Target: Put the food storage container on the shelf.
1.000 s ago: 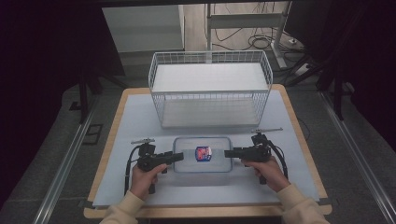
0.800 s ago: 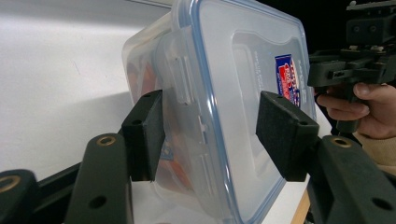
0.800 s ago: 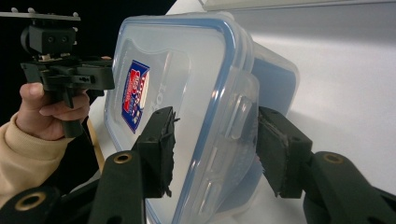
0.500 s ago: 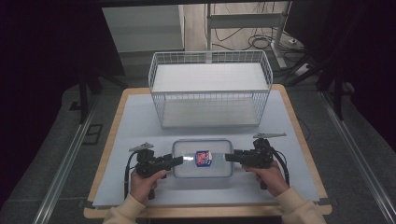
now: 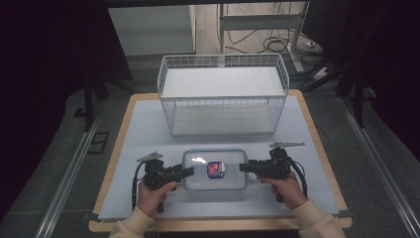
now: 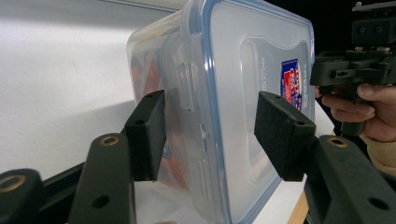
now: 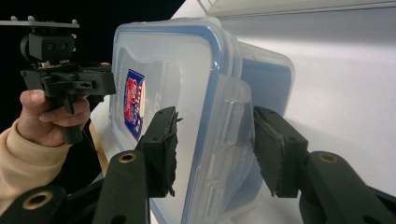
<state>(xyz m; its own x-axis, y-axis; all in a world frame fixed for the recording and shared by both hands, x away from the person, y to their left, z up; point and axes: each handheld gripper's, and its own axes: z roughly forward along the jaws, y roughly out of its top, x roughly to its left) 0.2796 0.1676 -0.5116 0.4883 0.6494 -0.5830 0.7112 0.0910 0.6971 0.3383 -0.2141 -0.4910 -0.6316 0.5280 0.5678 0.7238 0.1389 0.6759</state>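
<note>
Your left hand [image 5: 151, 194]: it comes in from the bottom edge of the high view in a cream sleeve and holds the black two-jaw left gripper [image 5: 185, 172], which points right at the container's left end.
Left gripper state: in the left gripper view your jaws stand apart, one on each side of the container's end latch; the left pad [image 6: 148, 133] sits against the clear wall, while the right pad [image 6: 279, 133] stands off the lid with a gap showing. You have it straddled, not clamped.
Your right hand [image 5: 287, 190]: it holds the black two-jaw right gripper [image 5: 244, 167], which points left at the container's right end.
Right gripper state: in the right gripper view your jaws are spread on either side of the right-end latch flap [image 7: 232, 122]; whether the pads touch it, you cannot tell.
Container: the clear rectangular plastic container with a blue-rimmed lid [image 5: 215, 170] lies flat on the pale table mat [image 5: 143, 130], between your two grippers at the near edge. A red and blue label [image 5: 215, 169] sits on the middle of its lid.
Farther back: a white wire basket [image 5: 222, 100] stands on the mat beyond the container, well apart from it.
</note>
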